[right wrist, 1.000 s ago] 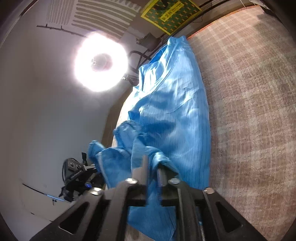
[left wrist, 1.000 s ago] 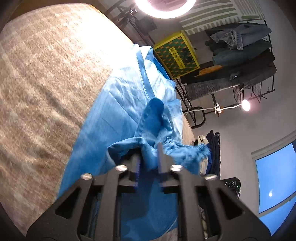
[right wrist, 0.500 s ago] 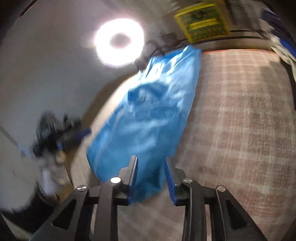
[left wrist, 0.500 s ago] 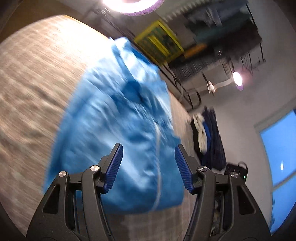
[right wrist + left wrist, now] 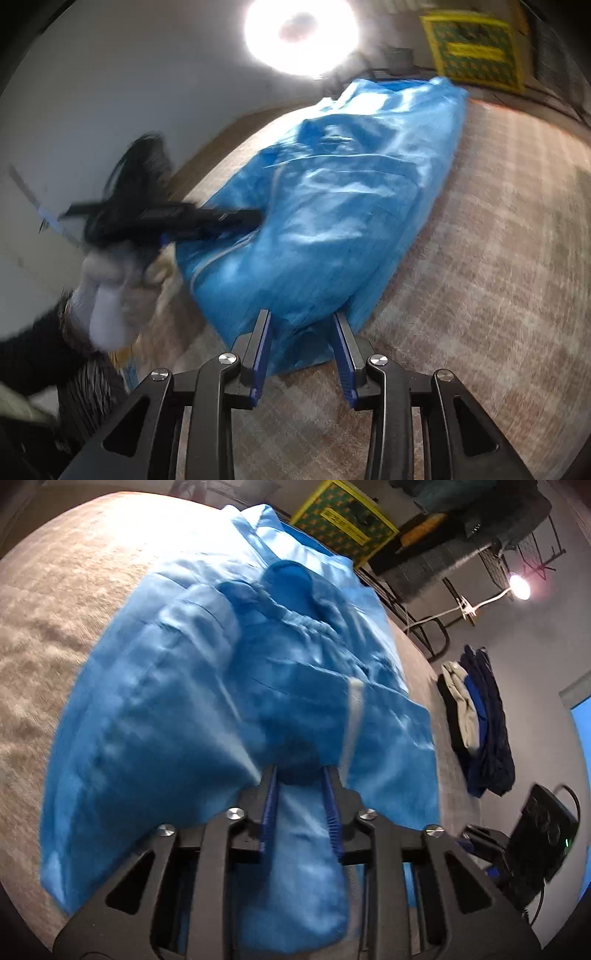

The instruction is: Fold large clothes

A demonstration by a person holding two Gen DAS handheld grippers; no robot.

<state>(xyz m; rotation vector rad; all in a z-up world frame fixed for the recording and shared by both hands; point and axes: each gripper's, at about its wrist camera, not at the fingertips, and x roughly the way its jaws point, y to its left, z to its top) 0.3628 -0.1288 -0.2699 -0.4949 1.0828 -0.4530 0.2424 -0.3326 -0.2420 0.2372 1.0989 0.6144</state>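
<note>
Big blue garment lying bunched up on the plaid beige surface, both grippers at its near edge.

Left gripper has its jaws closing with a fold of the blue cloth between the pads. Can't tell if they're pinching it yet. Right gripper is opening, the garment's corner sitting loose between its jaws. A white-gloved hand holds the left tool.

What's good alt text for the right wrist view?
A rumpled blue garment lies on a plaid-carpeted surface, its near edge between the opening right tongs. At left, a white-gloved hand pushes the left tongs into the fabric; a ring light glares above.
</note>
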